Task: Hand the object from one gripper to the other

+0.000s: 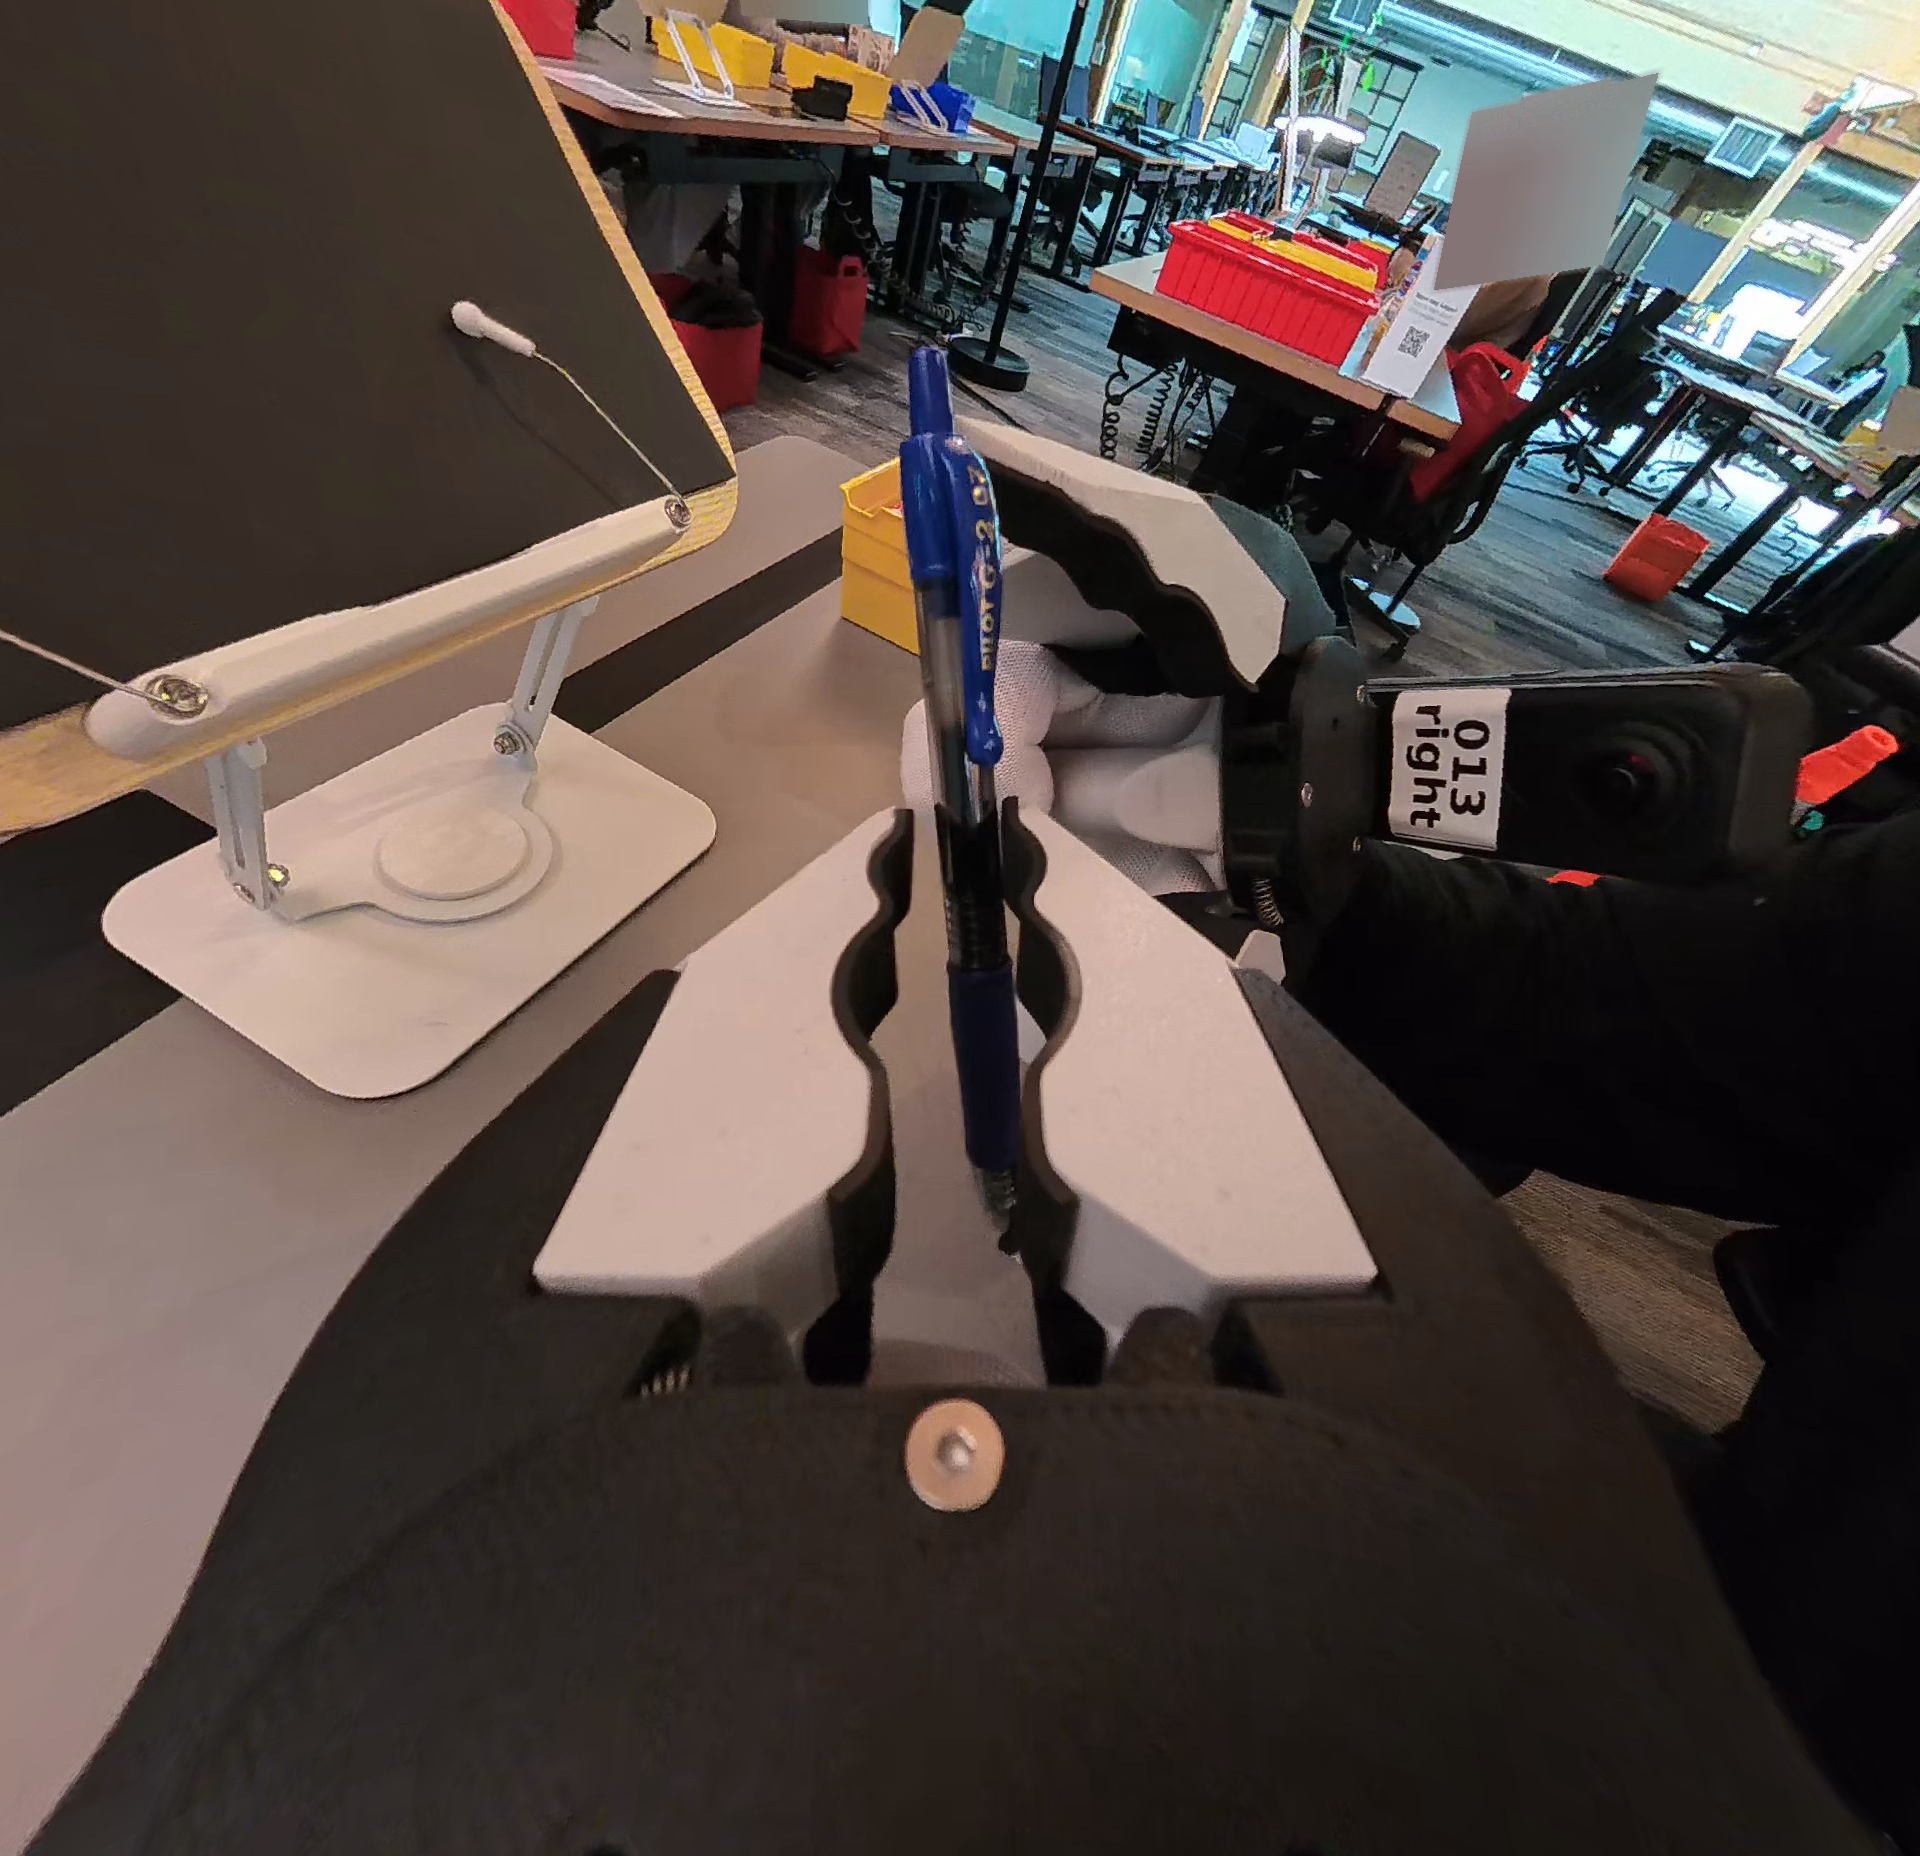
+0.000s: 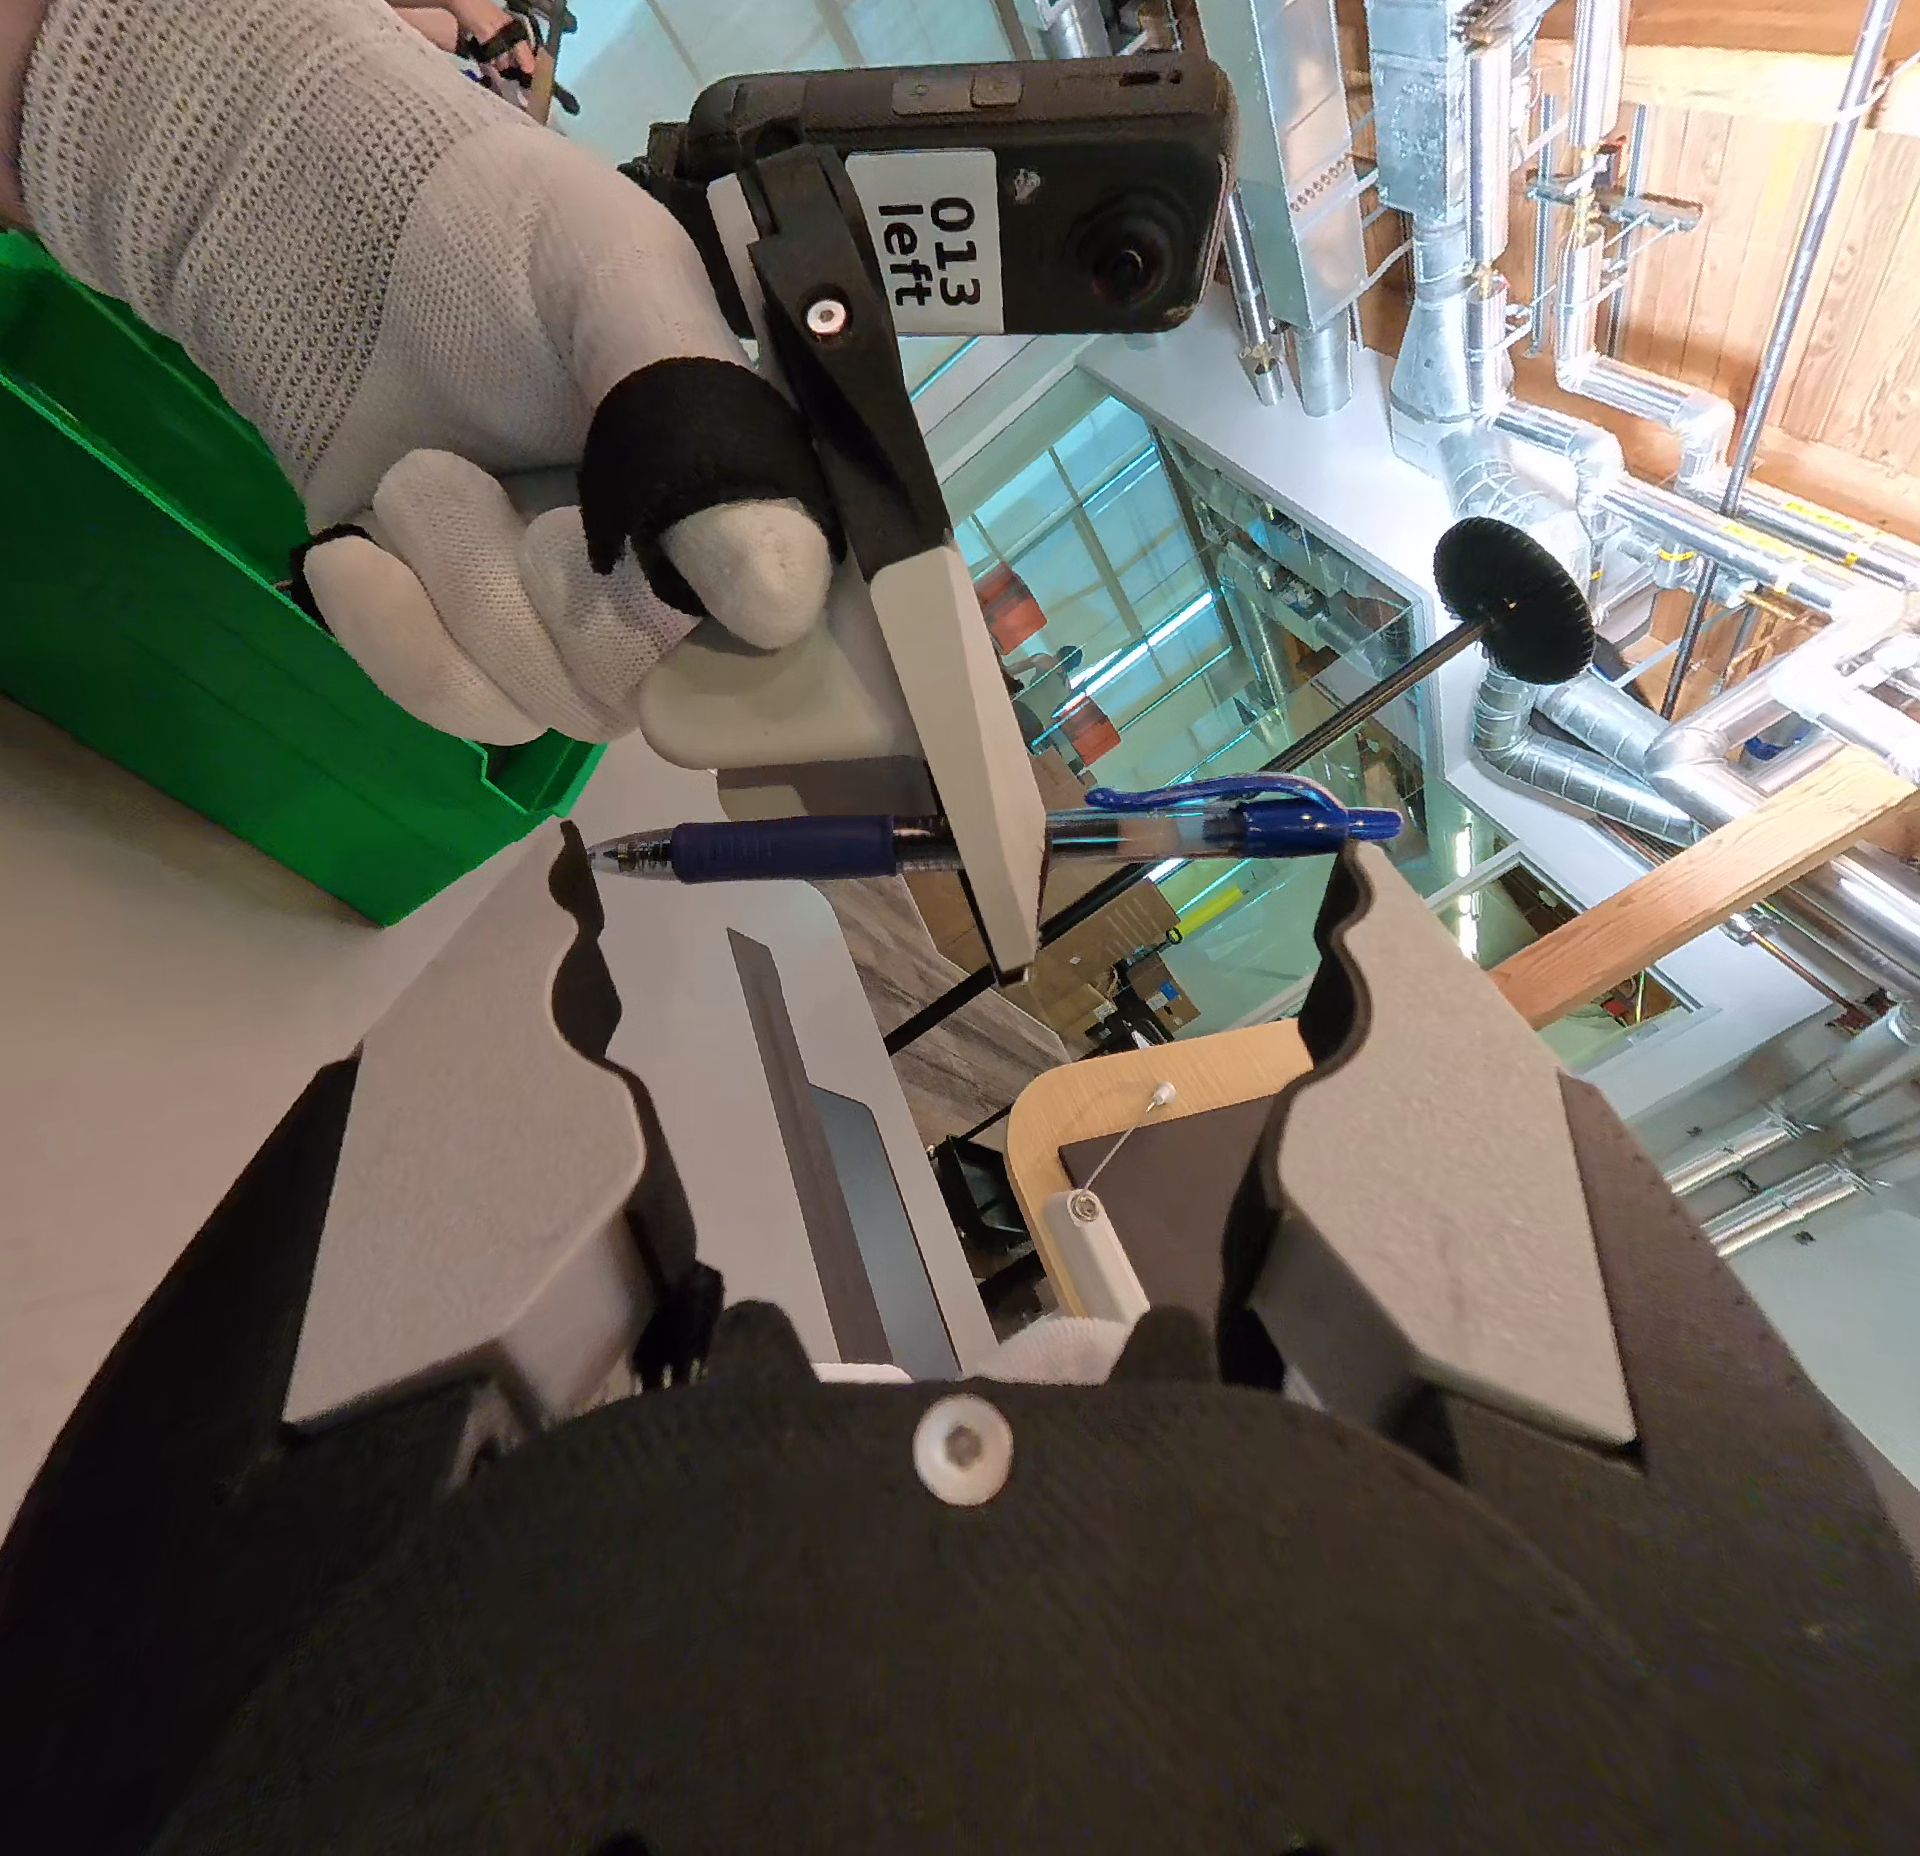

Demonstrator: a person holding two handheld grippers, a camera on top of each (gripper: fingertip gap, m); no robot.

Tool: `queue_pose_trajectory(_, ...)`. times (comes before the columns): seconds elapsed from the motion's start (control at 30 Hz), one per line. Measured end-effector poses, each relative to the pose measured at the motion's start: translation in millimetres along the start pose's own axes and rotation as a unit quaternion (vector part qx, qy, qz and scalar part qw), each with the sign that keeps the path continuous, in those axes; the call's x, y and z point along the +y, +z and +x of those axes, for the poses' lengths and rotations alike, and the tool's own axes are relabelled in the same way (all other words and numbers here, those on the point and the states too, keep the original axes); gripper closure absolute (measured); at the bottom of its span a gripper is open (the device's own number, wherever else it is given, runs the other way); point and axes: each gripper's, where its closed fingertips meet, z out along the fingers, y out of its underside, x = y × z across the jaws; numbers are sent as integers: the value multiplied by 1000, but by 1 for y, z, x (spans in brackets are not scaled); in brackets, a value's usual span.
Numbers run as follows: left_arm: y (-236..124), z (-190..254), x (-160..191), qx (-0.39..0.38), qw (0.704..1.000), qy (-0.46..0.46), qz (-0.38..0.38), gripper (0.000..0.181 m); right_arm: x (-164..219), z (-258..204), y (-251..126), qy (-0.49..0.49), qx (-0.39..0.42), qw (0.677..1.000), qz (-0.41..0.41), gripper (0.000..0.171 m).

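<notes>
A blue pen [image 1: 961, 601] stands between the fingertips of my left gripper [image 1: 964, 850], which is shut on its lower barrel. The clicker end points away from the camera and the tip points back toward it. My right gripper comes in from the right, and its upper finger [image 1: 1122, 539] is beside the pen's clip. In the right wrist view the pen [image 2: 779, 848] lies crosswise just beyond my wide-open right gripper [image 2: 966, 902]. The left gripper's finger [image 2: 966, 726] clamps the pen's middle. The right fingers do not touch the pen.
A tilted dark board on a white stand [image 1: 416, 892] sits on the grey table [image 1: 156, 1183] at the left. A yellow bin [image 1: 878, 559] is behind the pen. A green bin [image 2: 208, 611] lies beside the gloved hand [image 2: 364, 300] holding the left gripper. The tips of both grippers are at nearly the same place.
</notes>
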Motion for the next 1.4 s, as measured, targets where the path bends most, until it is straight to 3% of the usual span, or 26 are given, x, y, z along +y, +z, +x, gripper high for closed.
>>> queue_pose_trajectory(0.67,-8,12,-17,-36,995,92,26,155,-19,10,-6,49,0,998,39,38)
queue_pose_trajectory(1.03,-30,35,-40,-60,978,191,66,145,-37,19,-15,110,-11,990,84,38)
queue_pose_trajectory(1.23,-50,50,-47,-72,949,306,26,138,-52,17,-18,131,-29,985,109,38)
queue_pose_trajectory(1.4,-67,61,-45,-102,891,441,-38,123,-67,17,-23,160,-47,976,138,38)
